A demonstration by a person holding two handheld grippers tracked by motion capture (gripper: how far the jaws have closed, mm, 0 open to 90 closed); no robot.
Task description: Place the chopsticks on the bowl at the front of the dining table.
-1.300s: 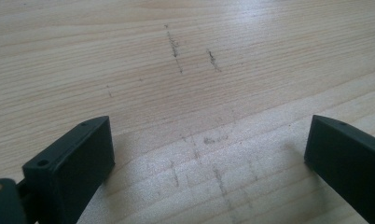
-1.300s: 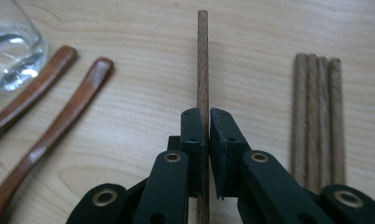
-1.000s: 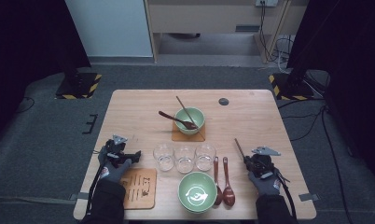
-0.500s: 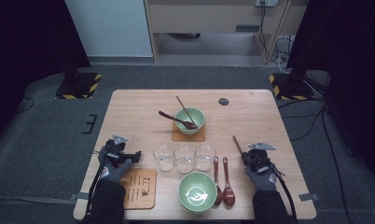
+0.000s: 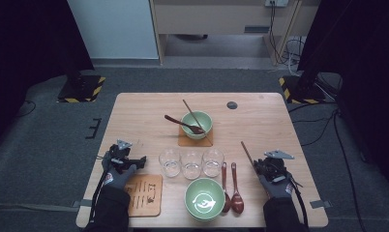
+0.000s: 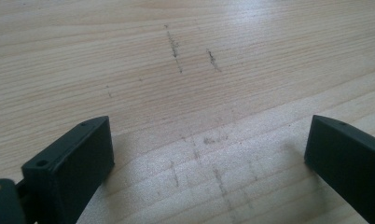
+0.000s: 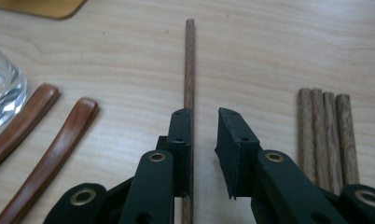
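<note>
The right hand-held gripper (image 7: 203, 122) is sitting released, a chopstick (image 7: 189, 65) lying against its left jaw, four more sticks (image 7: 326, 130) just right. The left hand-held gripper (image 6: 209, 154) is hovering released over bare tabletop (image 6: 185, 56).

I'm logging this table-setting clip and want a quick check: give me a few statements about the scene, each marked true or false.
1. A single chopstick lies between the right tool's jaws. True.
2. The left tool grips a spoon. False: it is open over bare table.
3. Three glasses stand in a row. True.
4. The far bowl is empty. False: a spoon and chopstick rest in it.
</note>
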